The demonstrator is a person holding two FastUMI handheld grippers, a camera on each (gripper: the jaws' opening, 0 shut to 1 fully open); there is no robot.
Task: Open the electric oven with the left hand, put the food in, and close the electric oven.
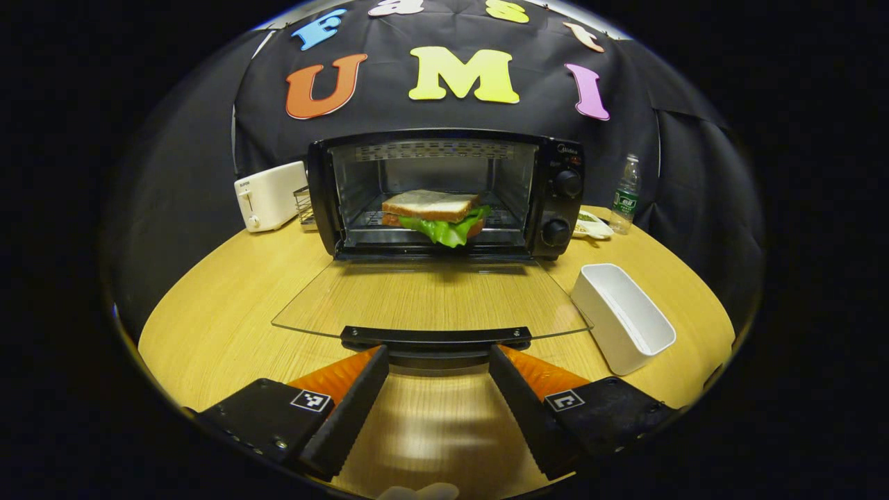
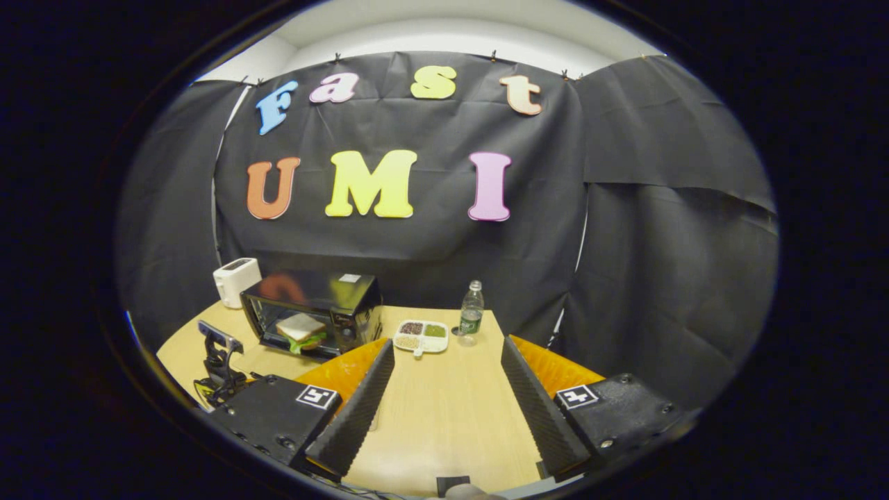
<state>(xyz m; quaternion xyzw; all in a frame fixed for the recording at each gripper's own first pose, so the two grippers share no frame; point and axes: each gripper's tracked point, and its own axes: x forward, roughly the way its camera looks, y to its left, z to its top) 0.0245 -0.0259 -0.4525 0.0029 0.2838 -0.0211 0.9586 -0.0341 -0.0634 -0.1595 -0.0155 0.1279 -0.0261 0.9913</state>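
The sandwich point(image 1: 436, 217) lies inside the electric oven point(image 1: 444, 194), door point(image 1: 430, 298) down, beyond the open left hand-held gripper point(image 1: 436, 361) over the wooden counter point(image 1: 222, 312).

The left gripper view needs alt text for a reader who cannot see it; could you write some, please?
A sandwich sits inside the electric oven, whose glass door lies folded down flat. The open left tongs flank its handle; a white tray rests alongside.

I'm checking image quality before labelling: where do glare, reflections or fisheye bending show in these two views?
Left gripper view: a bright glare patch on the round wooden table between the left tongs; the table's edge bows strongly; the open clear glass oven door lets the wood grain show through. Right gripper view: the black electric oven has a glossy top mirroring the wall; everything sits small and dim.
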